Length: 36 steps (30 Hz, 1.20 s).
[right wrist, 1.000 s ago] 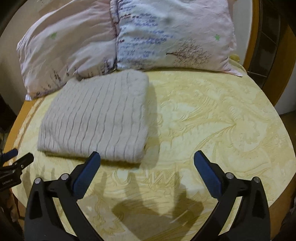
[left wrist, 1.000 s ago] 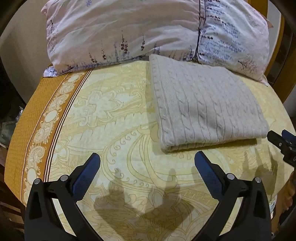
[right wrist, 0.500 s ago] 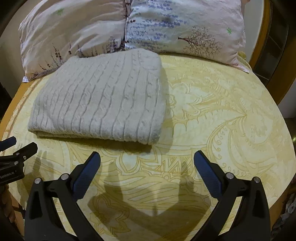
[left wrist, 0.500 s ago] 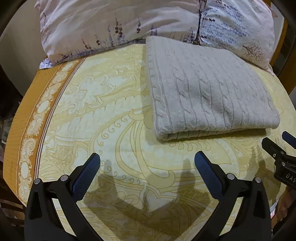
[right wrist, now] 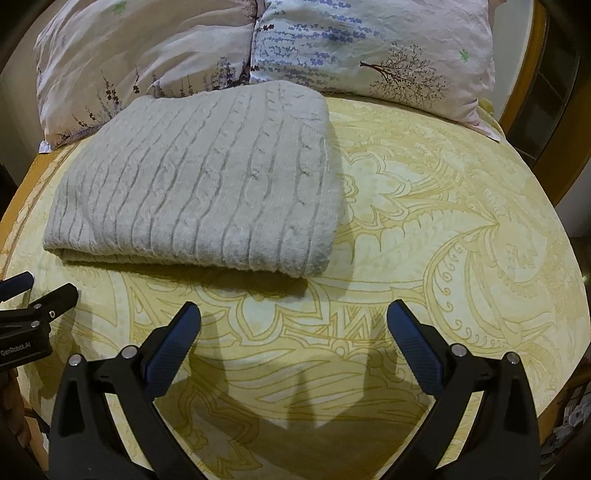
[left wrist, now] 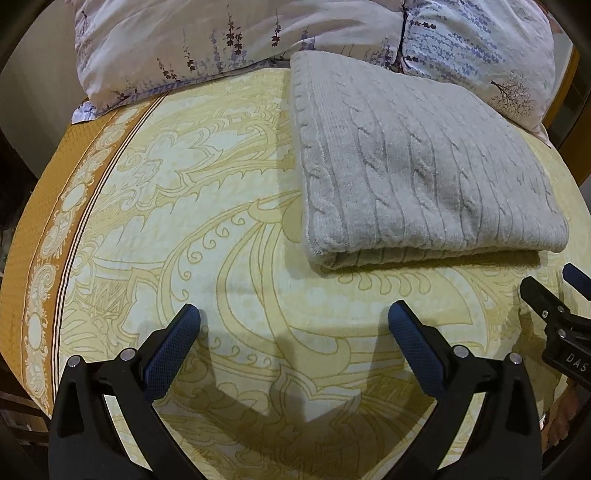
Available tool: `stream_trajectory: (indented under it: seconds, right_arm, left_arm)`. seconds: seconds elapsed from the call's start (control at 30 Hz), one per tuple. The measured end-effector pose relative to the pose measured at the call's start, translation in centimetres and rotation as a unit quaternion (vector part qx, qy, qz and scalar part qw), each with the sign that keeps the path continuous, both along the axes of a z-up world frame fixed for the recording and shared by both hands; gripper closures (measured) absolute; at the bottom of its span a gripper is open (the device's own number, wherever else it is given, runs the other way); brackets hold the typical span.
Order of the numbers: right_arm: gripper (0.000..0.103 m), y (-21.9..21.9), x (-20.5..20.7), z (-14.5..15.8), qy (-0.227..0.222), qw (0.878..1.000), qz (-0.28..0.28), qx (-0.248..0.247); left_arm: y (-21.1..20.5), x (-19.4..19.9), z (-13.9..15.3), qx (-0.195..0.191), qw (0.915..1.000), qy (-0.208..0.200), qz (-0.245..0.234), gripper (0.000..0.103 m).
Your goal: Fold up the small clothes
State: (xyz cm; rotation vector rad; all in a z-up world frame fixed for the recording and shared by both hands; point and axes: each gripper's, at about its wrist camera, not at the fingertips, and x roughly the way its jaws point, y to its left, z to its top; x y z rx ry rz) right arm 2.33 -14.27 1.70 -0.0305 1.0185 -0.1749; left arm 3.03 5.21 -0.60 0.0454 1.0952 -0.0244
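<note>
**Sweater already folded, both tongs empty and spread**

Progress: grey cable-knit sweater (left wrist: 417, 173) lies as a neat rectangular stack on the bed (left wrist: 184, 206), yellow patterned bedspread. At least two layers show at the near edge, fold line rounded, no sleeves or loose hems sticking out. Judged from this, the folding of this piece looks finished or nearly so. What could be left: a last smoothing or squaring, moving it aside, or starting another garment. No other small clothes in either view, so can't tell if more are waiting.

Position: sweater sits toward the far end of the bed, its far edge touching or just beside the two floral pillows (left wrist: 258, 33). In the left wrist view it is far and to the right of the left tongs (left wrist: 293, 319); its near-left corner is ahead of the gap between the blue pads, apart from them. In the right wrist view the sweater (right wrist: 199, 184) is far and to the left of the right tongs (right wrist: 293, 319); its near-right corner is just ahead of the left pad, not touching.

Tongs: both spread wide, nothing between the pads, hovering over bare bedspread on the near side of the sweater. Each shows at the edge of the other's view: right tongs (left wrist: 554, 295) at the right edge of the left view, left tongs (right wrist: 33, 299) at the left edge of the right view. Neither touches the cloth.
</note>
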Motion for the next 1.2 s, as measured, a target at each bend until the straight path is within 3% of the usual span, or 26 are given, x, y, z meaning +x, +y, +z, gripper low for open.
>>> stream_trajectory:
  seconds: [1.2]
  right_arm:
    - [0.002,-0.34,0.04,-0.4,0.0,1.0,-0.005,0.016]
  left_arm:
    - [-0.07,0.24,-0.04,0.0,1.0,0.008,0.003,0.001]
